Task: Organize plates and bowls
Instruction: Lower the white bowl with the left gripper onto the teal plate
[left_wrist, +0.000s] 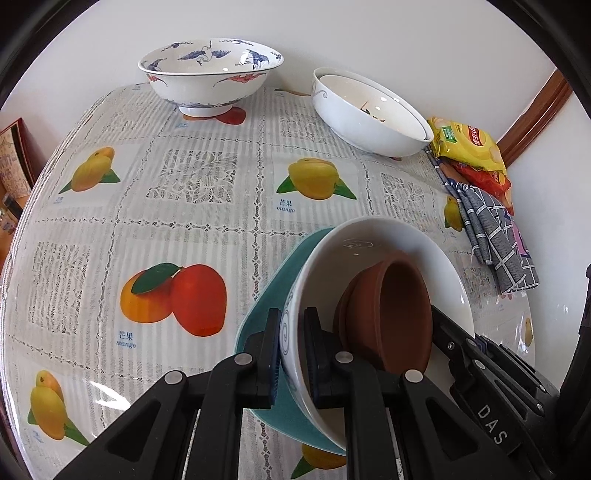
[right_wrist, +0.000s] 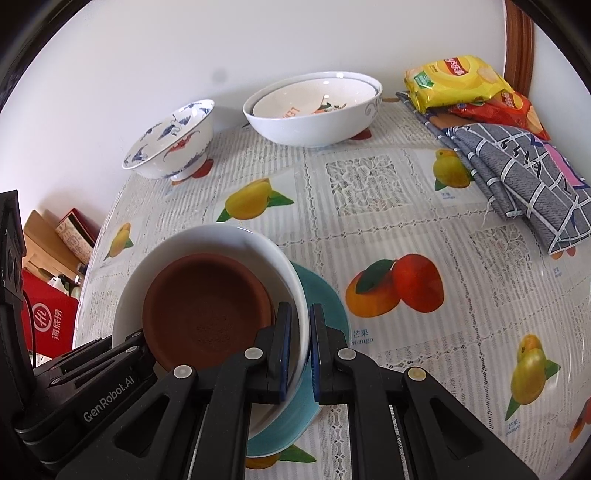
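Both hand-held grippers are clenched on the same white bowl (left_wrist: 373, 258), one on each side of its rim. From the left wrist view, the left hand-held gripper (left_wrist: 291, 354) pinches the bowl's near wall at about 6 o'clock, one pad (left_wrist: 273, 354) on the outside, which bears a blue swirl pattern, and the other inside. The right hand-held gripper (right_wrist: 300, 350) grips the opposite wall the same way, the rim standing between its blue-edged pads (right_wrist: 284, 350); its black body also shows at 4 o'clock in the left wrist view.

Inside the white bowl sits a brown clay dish (right_wrist: 207, 306), leaning against the bowl's inner wall. Under the bowl lies a teal plate (left_wrist: 266, 295), jutting out past the bowl's rim; whether the bowl rests on it or hangs just above it I cannot tell. The bowl looks tilted.

All this is over a surface (left_wrist: 184, 221) covered by a lace-patterned cloth printed with mangoes. At 12 o'clock in the left wrist view a blue-and-white patterned bowl (left_wrist: 210, 74) stands upright near the wall. At 1 o'clock stands a large white bowl (left_wrist: 369, 122) with a smaller bowl (right_wrist: 314, 99) nested inside it. Just beside it, at 2 o'clock, lie a yellow snack bag (left_wrist: 465, 144) on top of a red snack bag (left_wrist: 487, 181), and a folded grey checked cloth (left_wrist: 495, 243) lies near them at 3 o'clock.
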